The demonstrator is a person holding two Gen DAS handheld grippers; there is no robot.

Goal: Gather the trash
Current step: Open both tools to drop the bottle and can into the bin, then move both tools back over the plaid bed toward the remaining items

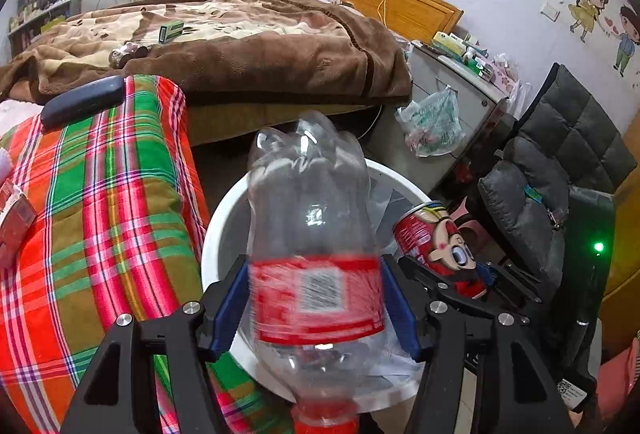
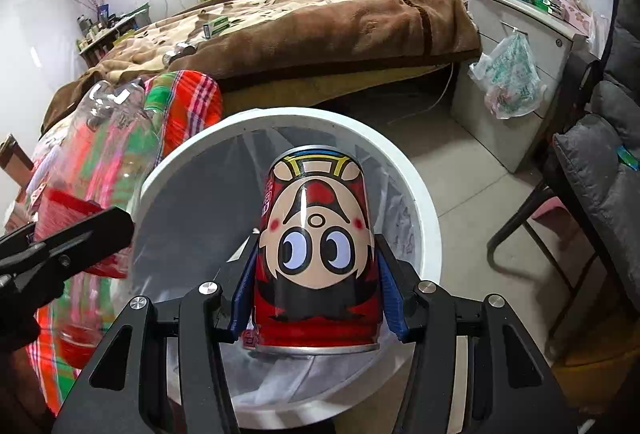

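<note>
My left gripper point(image 1: 316, 298) is shut on a clear plastic bottle point(image 1: 308, 202) with a red label, held base-up over the white trash bin point(image 1: 218, 230). My right gripper point(image 2: 314, 294) is shut on a red cartoon can point(image 2: 316, 234), held upside down above the same bin point(image 2: 424, 202), which has a clear liner. The can and right gripper show in the left wrist view point(image 1: 436, 238) to the right of the bottle. The bottle and left gripper show at the left of the right wrist view point(image 2: 100, 138).
A plaid folded quilt point(image 1: 100, 214) with a dark case point(image 1: 82, 100) lies left of the bin. Behind is a bed with a brown blanket point(image 1: 248, 46), a green box point(image 1: 171, 31) and a dark crumpled item point(image 1: 128, 54). A grey cabinet point(image 2: 516, 46) with a hanging bag and a dark chair point(image 1: 560, 162) stand right.
</note>
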